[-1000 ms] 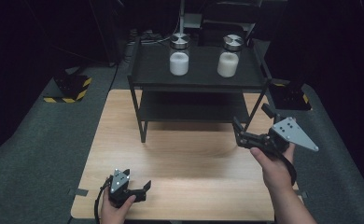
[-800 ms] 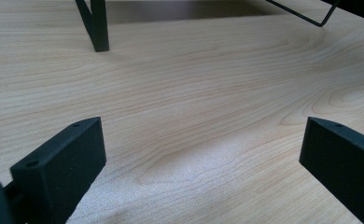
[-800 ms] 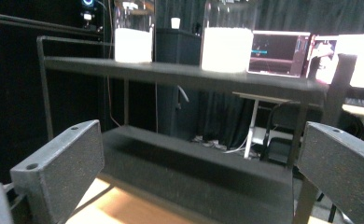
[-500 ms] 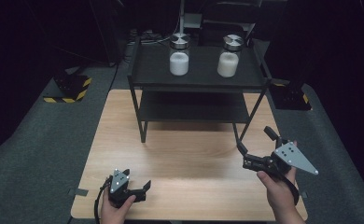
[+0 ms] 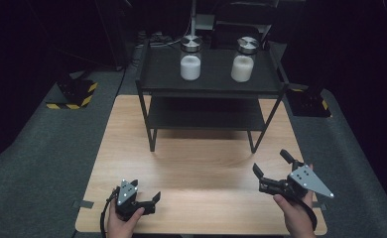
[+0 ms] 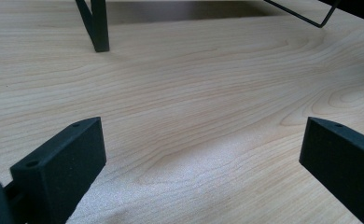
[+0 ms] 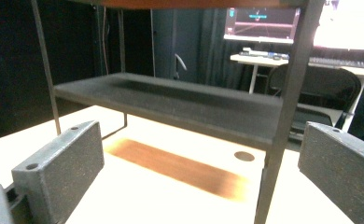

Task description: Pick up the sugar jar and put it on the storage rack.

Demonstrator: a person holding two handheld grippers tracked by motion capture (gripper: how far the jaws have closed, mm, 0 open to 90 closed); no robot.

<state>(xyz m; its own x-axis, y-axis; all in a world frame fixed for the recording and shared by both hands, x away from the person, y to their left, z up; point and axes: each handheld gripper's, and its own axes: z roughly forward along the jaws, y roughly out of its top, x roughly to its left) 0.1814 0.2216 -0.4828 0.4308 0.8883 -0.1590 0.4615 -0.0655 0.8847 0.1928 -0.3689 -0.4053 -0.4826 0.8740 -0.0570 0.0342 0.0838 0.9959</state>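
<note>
Two lidded glass jars, left jar [image 5: 190,58] and right jar [image 5: 243,59], each part-filled with white powder, stand on the far black rack's [image 5: 211,89] top shelf; left gripper [image 5: 147,202] and right gripper [image 5: 271,171] hold empty, jaws spread, near the table's [image 5: 206,163] near edge.

High view looks down on the table [image 5: 201,163]; both gripper views sit low, close — sharing the black rack [image 5: 209,84].

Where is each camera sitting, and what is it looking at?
High view: above the person's side, looking forward and down at the table, rack and two jars; both hands and each hand-held gripper show.
Left gripper view: low on the left hand-held gripper, facing the tabletop; its black jaws show.
Right gripper view: on the right hand-held gripper, facing the rack's lower shelf.
Shared: all three see the rack.
</note>
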